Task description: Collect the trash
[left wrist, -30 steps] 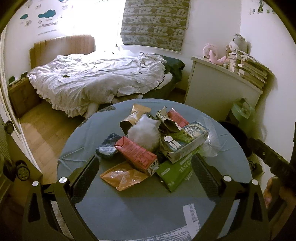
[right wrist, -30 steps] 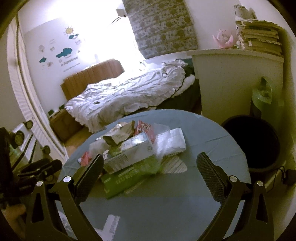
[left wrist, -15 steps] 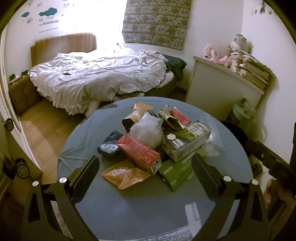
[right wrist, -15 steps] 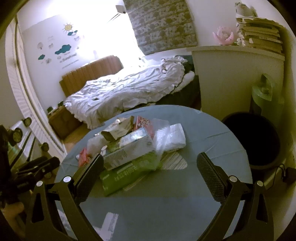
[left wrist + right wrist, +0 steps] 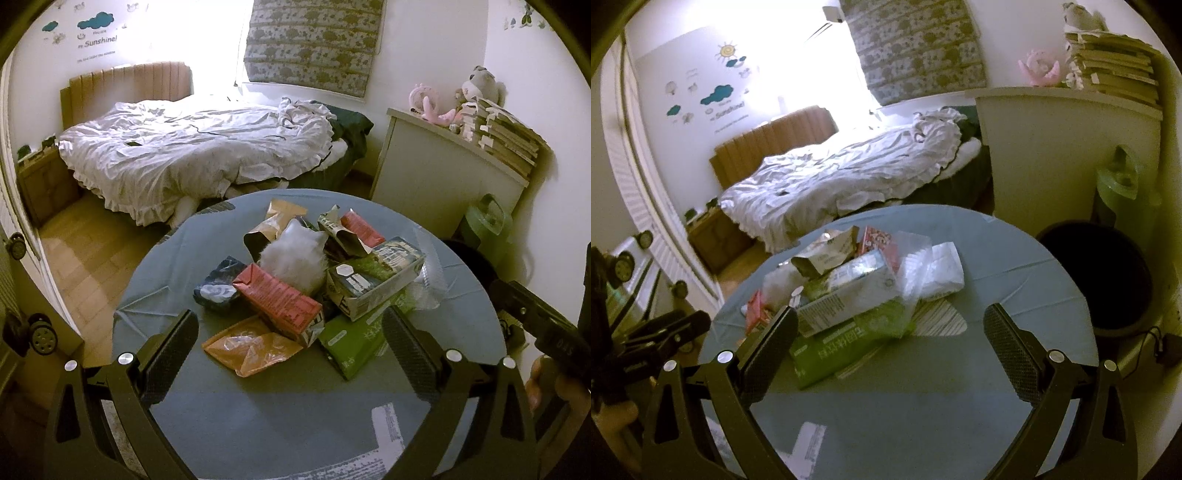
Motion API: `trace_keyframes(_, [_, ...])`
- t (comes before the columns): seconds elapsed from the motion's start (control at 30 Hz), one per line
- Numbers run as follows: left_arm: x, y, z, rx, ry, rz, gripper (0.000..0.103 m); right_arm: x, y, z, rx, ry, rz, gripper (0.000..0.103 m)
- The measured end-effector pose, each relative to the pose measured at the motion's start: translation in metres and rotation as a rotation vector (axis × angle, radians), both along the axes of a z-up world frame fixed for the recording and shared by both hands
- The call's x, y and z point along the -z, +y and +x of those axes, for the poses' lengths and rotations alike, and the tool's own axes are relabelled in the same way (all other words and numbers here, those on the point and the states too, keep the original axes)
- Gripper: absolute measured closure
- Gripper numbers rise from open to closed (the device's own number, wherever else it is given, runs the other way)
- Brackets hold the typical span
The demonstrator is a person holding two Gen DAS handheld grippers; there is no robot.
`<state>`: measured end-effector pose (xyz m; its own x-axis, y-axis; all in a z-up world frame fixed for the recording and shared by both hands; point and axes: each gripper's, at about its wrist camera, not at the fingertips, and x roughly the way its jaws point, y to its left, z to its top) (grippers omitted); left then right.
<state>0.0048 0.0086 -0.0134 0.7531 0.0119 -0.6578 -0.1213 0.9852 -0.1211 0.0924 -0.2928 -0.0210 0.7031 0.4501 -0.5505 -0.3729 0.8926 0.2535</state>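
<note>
The risk I saw lay in the heap itself; the trash [image 5: 314, 280] sat piled in the middle of the round table [image 5: 295, 406], pieces leaning on one another, so a careless pull on any one could drag or tip its neighbours. The red carton [image 5: 277, 299] lay across the orange wrapper [image 5: 251, 345] and against the white fluffy wad [image 5: 295, 258]; the milk carton [image 5: 373, 284] rested on the green packet [image 5: 354, 339], and lifting the packet first would likely have sent the carton sliding toward the table's edge. The clear plastic bag [image 5: 916, 266] looked slippery and thin — my fingers might have closed on a fold and lost it on the way; I judged the wad too soft to hold firmly. The dark bin [image 5: 1100, 273] stood on the floor beside the table, off to the right, and a light piece dropped short could have missed its mouth; whether it was lined or already partly full I could not tell, for its inside showed only black.

My left gripper [image 5: 291, 339] was spread wide, holding nothing, its fingers hovering above the near side of the heap with the orange wrapper and red carton framed between them. My right gripper [image 5: 890, 339] was released too — just as wide, grasping nothing; the green packet and the milk carton showed between its fingers, though I touched neither so far as I could see.
</note>
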Motion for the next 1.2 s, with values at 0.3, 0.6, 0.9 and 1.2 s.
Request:
trace_keyframes(0.3, [0.001,0.001,0.001,0.0,0.002,-0.002,0.005,0.002,0.004,0.001,-0.006,0.005,-0.005,0.004])
trace_keyframes(0.6, [0.002,0.001,0.001,0.0,0.002,-0.003,0.005,0.003,0.005,0.0,-0.007,0.008,-0.009,0.004])
trace_keyframes(0.9, [0.003,0.001,0.002,0.001,0.003,-0.009,0.005,0.006,0.01,0.003,-0.015,0.016,-0.018,0.004])
trace_keyframes(1.2, [0.008,0.006,0.005,0.013,0.0,-0.025,0.005,0.009,0.017,0.008,-0.031,0.026,-0.028,0.004])
